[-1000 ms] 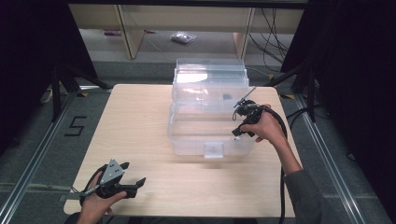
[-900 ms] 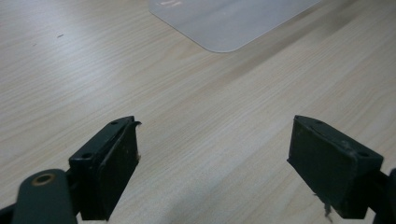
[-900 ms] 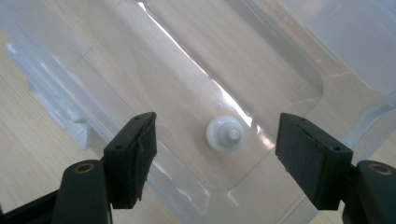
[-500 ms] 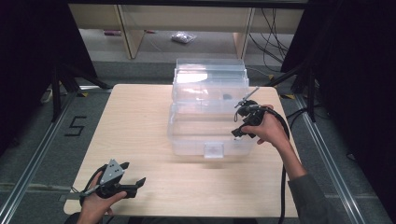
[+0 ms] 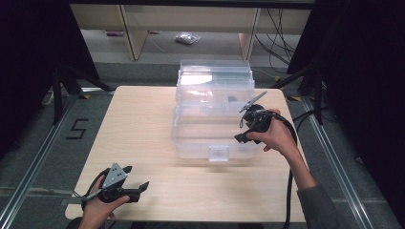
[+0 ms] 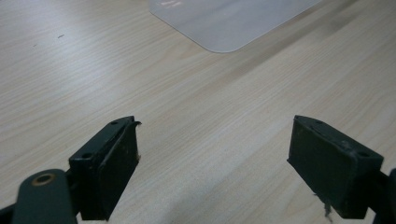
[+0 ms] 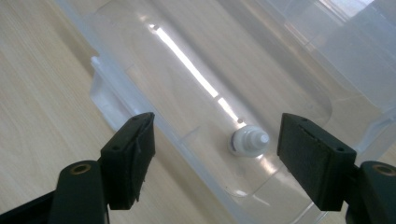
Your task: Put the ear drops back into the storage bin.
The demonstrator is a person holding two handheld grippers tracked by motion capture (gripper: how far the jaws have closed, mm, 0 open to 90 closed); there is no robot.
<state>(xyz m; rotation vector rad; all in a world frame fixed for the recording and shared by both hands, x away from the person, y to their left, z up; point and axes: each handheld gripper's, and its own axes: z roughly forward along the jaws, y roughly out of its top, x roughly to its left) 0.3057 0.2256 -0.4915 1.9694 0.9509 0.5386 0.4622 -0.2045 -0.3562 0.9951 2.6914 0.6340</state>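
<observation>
Right tongs (image 5: 244,130) wide over the clear box (image 5: 210,138), seemingly unmoved; left tongs (image 5: 136,180) wide, same spot.

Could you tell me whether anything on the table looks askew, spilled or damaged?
Nothing stands out. The clear plastic box sits square on the table, nothing is spilled, and a small white knob lies inside it below the open right gripper.

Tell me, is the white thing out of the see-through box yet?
Not yet. The box lid already stands open. The open right gripper hovers over the clear box, aimed at the small white part lying inside. Grabbing it is left. The left gripper waits open over the table.
</observation>
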